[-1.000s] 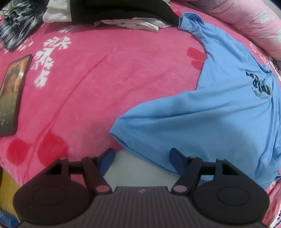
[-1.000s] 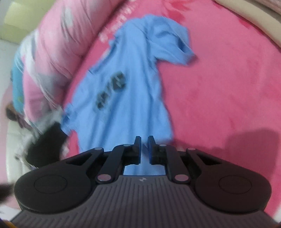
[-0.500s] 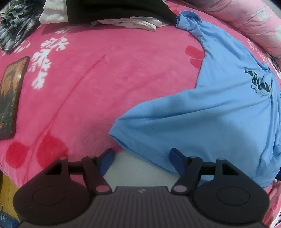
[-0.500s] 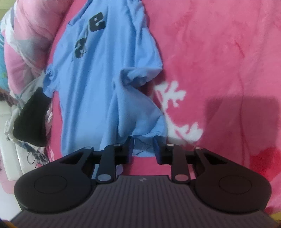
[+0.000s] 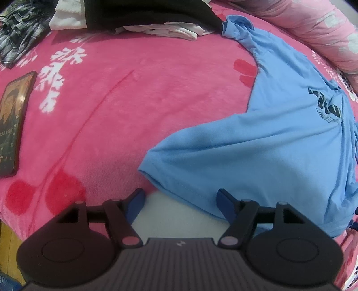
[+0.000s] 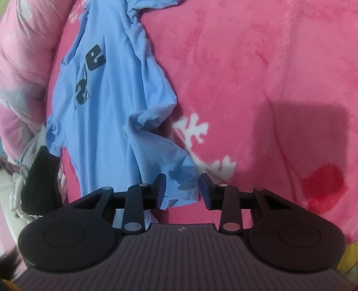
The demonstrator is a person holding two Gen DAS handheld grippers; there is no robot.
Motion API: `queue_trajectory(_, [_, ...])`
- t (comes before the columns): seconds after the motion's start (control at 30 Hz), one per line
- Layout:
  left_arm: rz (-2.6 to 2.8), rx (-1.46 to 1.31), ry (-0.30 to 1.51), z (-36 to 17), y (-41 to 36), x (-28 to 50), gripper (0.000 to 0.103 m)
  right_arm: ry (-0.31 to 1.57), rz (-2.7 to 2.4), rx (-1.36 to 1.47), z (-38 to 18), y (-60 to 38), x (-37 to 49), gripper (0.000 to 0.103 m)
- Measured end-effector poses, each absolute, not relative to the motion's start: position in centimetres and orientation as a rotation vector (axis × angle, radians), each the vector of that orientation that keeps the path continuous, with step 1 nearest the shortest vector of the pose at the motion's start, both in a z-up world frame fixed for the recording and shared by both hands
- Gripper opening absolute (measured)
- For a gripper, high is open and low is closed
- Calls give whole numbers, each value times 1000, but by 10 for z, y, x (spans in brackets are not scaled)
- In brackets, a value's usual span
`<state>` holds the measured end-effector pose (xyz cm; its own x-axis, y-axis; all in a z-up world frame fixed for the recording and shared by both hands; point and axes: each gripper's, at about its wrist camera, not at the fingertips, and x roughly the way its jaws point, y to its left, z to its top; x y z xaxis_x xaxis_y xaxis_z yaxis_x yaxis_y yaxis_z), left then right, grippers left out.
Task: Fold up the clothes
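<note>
A blue T-shirt [image 5: 268, 143] lies rumpled on a pink blanket [image 5: 134, 107]. The left gripper [image 5: 181, 199] hangs at its hem, fingers spread wide, gripping nothing. The right gripper [image 6: 182, 187], fingers just been opening, brackets a corner of the shirt without pinching it. A phone [image 5: 13, 120] lies well apart from the shirt

My left view cuts off the black garment [image 5: 147, 13] and plaid cloth [image 5: 18, 33] at its top edge. The blue shirt's [image 5: 268, 152] print [image 5: 326, 105] is creased and unreadable. My right view loses the shirt's [image 6: 107, 94] collar upward.
</note>
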<state>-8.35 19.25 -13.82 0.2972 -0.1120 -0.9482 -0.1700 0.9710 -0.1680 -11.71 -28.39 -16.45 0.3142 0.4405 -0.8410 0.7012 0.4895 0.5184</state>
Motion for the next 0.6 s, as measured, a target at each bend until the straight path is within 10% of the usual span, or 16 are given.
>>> queue_trajectory(0.17, [39, -252, 1264, -138, 192, -86, 73, 1361, -175, 1096, -173, -276, -109, 31])
queue_trajectory(0.23, [38, -254, 1259, -139, 192, -86, 73, 1366, -132, 1063, -171, -274, -111, 3])
queue_trajectory(0.6, [13, -260, 1252, -138, 197, -88, 72, 1374, -183, 949, -97, -330, -189, 3])
